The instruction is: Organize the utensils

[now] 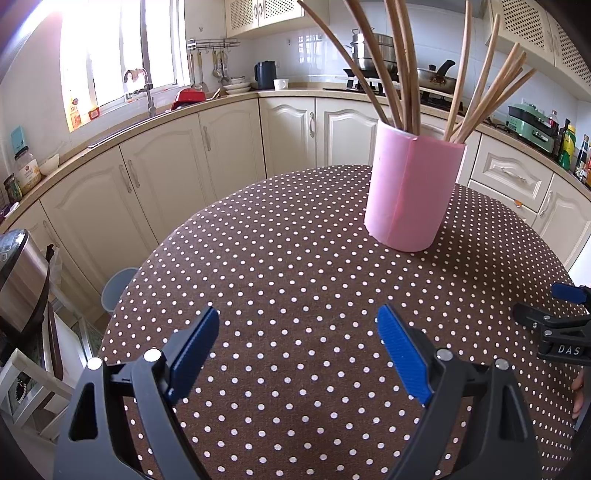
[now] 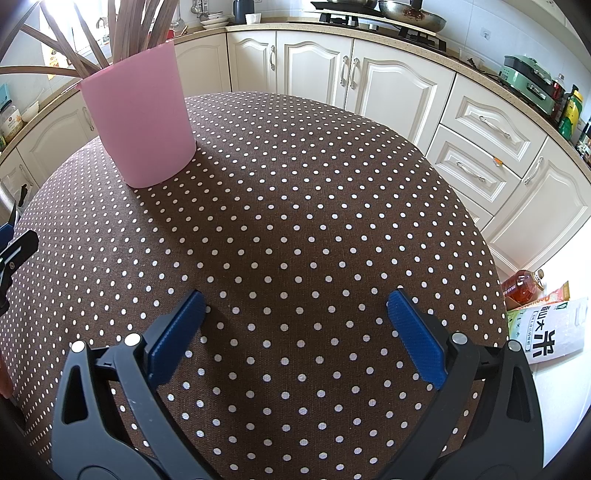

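Note:
A pink cylindrical holder [image 1: 412,188] stands upright on the far part of the round table, and several long wooden chopsticks [image 1: 402,74] fan out of its top. In the right wrist view the same holder [image 2: 140,118] stands at the far left with its chopsticks [image 2: 125,29]. My left gripper [image 1: 297,321] hovers over the near tablecloth, open, with nothing between its blue pads. My right gripper [image 2: 295,306] is also open and empty above the cloth. Its tip [image 1: 565,295] shows at the right edge of the left wrist view.
The table carries a brown cloth with white dots [image 2: 295,206]. Cream kitchen cabinets [image 1: 221,147] curve behind it. A steel bin [image 1: 18,280] stands at the left. An oil bottle [image 2: 522,284] and a rice bag [image 2: 546,328] lie at the right.

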{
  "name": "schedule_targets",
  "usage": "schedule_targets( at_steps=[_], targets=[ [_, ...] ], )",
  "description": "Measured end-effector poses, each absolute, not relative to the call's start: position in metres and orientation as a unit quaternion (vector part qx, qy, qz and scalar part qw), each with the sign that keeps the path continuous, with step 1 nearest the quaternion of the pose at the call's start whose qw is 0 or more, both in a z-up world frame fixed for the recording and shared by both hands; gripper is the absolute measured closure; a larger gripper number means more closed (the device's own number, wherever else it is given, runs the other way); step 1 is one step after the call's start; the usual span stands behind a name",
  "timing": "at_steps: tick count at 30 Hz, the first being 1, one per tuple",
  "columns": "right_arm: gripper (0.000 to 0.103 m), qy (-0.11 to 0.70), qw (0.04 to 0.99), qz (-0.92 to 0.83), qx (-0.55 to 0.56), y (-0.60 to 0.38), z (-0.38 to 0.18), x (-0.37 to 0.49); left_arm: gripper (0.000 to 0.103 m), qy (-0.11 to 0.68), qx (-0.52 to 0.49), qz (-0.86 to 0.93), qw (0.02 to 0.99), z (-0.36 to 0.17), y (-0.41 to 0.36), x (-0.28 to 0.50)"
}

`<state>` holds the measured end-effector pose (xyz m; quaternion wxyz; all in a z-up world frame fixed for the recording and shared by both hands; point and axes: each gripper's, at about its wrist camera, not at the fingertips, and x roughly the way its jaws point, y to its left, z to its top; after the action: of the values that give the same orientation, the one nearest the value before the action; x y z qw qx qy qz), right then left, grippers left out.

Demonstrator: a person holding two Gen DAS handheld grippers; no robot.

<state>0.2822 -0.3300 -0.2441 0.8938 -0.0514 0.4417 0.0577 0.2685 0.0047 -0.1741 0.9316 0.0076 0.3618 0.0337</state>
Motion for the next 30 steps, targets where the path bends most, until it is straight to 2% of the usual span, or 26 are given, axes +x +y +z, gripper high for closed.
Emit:
schedule_targets(
  at_steps=[17,21,30],
  targets=[
    [0.006,0.429,0.9,0.057,-0.055,-0.329,-0.24,0.277,0.017,0.335,-0.001,0.015,0.942,-0.164,0.004,0.252],
    [0.006,0.37,0.927,0.06,-0.031,-0.33,-0.219,0.254,0.017,0.302,-0.008,0.007,0.953,-0.142,0.004,0.236],
    [0.006,0.177,0.982,0.07,-0.02,-0.323,-0.149,0.177,0.017,0.185,-0.009,-0.012,0.983,-0.088,-0.005,0.187]
  ],
)
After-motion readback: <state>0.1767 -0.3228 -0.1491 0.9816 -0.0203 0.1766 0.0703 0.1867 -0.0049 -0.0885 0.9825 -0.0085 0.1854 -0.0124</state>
